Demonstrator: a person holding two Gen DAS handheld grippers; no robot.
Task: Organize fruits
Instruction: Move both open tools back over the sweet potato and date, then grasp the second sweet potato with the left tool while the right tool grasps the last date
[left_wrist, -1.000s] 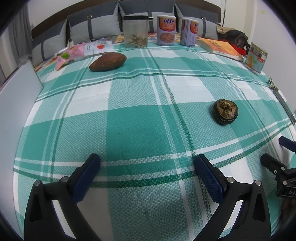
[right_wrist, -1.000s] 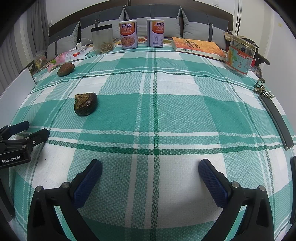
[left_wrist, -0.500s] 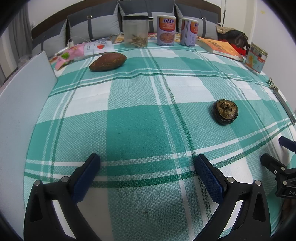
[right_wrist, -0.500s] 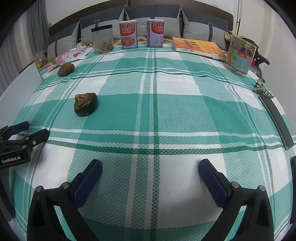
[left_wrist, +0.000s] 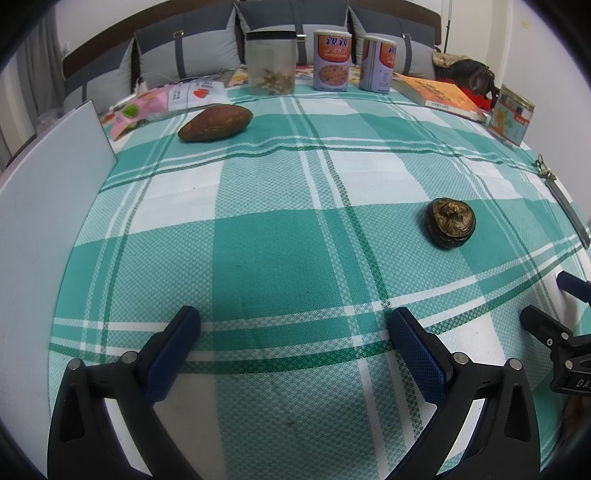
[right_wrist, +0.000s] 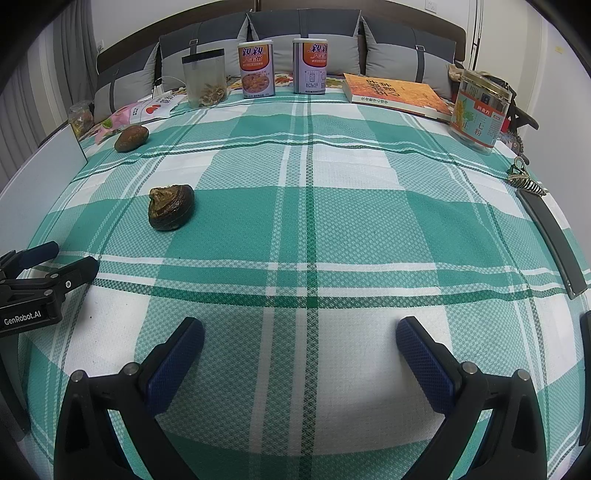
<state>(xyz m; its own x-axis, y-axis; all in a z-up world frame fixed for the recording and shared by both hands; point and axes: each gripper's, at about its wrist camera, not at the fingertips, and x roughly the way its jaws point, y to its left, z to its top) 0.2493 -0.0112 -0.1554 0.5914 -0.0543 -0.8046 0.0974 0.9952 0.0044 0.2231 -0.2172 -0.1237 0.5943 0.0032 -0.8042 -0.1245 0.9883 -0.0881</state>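
Note:
A brown sweet potato (left_wrist: 215, 122) lies at the far left of the green plaid cloth (left_wrist: 280, 236); it also shows in the right wrist view (right_wrist: 131, 138). A dark, wrinkled round fruit (left_wrist: 451, 222) lies mid-right, and shows in the right wrist view (right_wrist: 171, 212). My left gripper (left_wrist: 293, 326) is open and empty above the near cloth. My right gripper (right_wrist: 300, 338) is open and empty, to the right of the fruit. Each gripper shows at the edge of the other's view, the right one (left_wrist: 546, 306) and the left one (right_wrist: 55, 258).
A white board (left_wrist: 48, 206) stands along the left edge. At the back stand a clear jar (left_wrist: 270, 62), two cans (left_wrist: 331, 60), an orange book (left_wrist: 441, 94) and a tin (right_wrist: 480, 110). Snack packets (left_wrist: 166, 101) lie far left. A dark strap (right_wrist: 550, 236) lies at right.
The white board at the left has come further into view and closer to the cloth. Both grippers and the two fruits have stayed put.

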